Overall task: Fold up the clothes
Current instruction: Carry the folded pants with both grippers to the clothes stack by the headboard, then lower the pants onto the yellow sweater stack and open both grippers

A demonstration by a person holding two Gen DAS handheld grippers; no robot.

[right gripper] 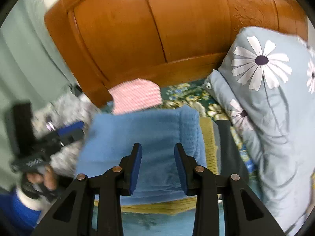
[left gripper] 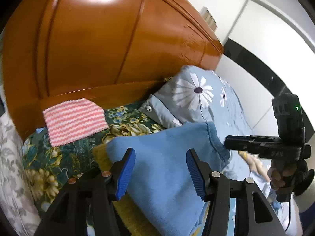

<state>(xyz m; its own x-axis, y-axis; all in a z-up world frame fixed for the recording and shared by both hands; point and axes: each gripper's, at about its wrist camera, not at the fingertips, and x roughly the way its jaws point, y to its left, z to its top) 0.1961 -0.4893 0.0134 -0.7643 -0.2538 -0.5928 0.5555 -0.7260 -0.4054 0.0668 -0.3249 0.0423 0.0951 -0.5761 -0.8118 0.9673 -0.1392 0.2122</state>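
Observation:
A folded blue fleece garment lies on a yellow knitted piece on the bed. My left gripper hovers open just above its near edge, nothing clamped between its blue pads. My right gripper is also open over the blue garment from the other side. A folded pink-and-white striped cloth rests further back by the headboard. In the left wrist view, the right gripper's black body sits at the garment's right, held by a hand.
An orange wooden headboard stands behind the bed. A light-blue daisy-print pillow leans on the right. The bed has a dark green floral sheet. A dark garment lies beside the yellow piece.

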